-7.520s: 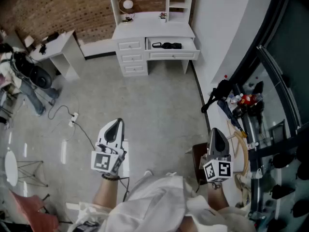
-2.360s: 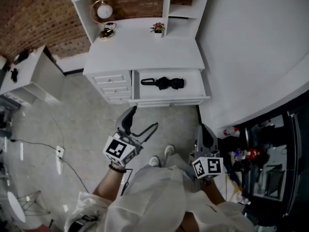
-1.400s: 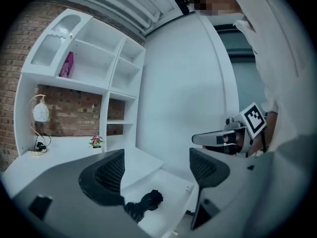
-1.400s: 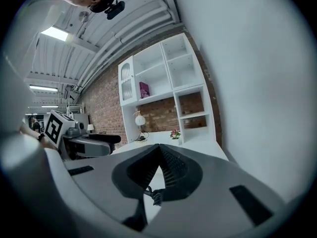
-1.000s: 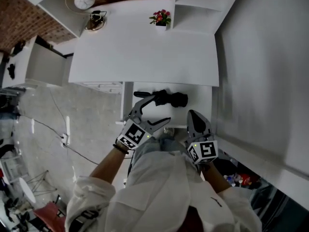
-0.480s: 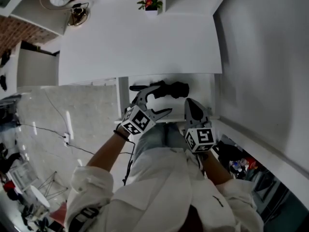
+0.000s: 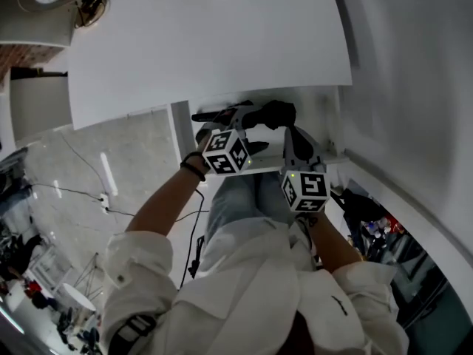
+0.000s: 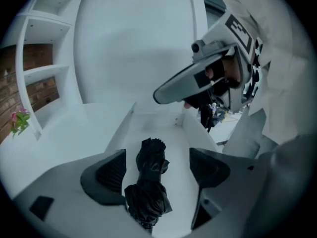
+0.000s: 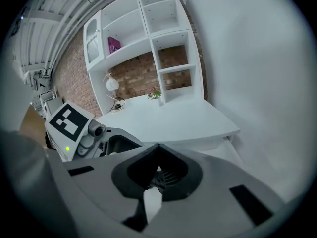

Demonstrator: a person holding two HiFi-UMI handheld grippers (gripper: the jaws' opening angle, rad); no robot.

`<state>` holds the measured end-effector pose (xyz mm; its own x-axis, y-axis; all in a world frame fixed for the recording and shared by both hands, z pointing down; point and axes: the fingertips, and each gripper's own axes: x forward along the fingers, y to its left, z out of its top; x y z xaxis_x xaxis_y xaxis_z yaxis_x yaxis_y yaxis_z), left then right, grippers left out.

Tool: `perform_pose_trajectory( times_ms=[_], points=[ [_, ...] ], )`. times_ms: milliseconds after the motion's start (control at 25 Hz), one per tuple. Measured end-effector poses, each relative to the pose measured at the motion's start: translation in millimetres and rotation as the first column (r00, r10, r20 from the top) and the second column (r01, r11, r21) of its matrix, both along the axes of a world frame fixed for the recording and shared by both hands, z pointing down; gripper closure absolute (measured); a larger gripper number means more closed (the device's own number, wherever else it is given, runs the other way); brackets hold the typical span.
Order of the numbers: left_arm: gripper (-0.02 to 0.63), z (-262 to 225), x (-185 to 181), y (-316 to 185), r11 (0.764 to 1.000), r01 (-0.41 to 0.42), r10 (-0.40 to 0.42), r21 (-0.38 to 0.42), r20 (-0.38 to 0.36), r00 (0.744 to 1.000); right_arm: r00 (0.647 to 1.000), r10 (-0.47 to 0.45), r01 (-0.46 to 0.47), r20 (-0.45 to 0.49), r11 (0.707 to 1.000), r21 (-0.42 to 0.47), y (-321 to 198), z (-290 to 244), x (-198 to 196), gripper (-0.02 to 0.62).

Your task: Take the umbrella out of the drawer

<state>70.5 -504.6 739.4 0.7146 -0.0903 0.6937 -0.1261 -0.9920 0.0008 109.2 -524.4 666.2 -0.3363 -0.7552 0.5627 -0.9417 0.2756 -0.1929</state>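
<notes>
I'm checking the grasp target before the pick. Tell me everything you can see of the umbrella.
The umbrella is black and folded short, its fabric bunched in crumpled folds. It lies flat on the floor of the open white drawer, apart from both side walls. The left gripper straddles it, jaws apart, one on each side; neither visibly presses it. Its near end is hidden behind the gripper's body.

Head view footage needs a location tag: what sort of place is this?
Probably a study or home-office corner, perhaps staged: a white desk with an open drawer holding a folded black umbrella, white shelves above it, and a brick wall behind.
</notes>
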Motion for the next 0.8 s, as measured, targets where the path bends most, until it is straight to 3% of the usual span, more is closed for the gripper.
perform_pose_trajectory(
  times_ms=[160, 400, 800],
  points=[
    [0.204, 43.1, 6.1, 0.0, 0.998, -0.067, 0.069, -0.020, 0.087, 0.994, 1.000, 0.012, -0.012, -0.008, 1.000, -0.019, -6.4, 19.4, 0.7, 0.578],
    [0.204, 94.1, 9.2, -8.7, 0.997, -0.080, 0.081, -0.014, 0.224, 0.971, 0.999, 0.052, -0.052, 0.002, 0.998, -0.036, -11.1, 39.6, 7.8, 0.578],
    [0.204, 133.0, 12.0, -12.5, 0.986, -0.142, 0.163, -0.086, 0.338, 0.927, 0.996, 0.091, -0.089, 0.025, 0.995, -0.042, -12.9, 53.4, 19.2, 0.578]
  ],
)
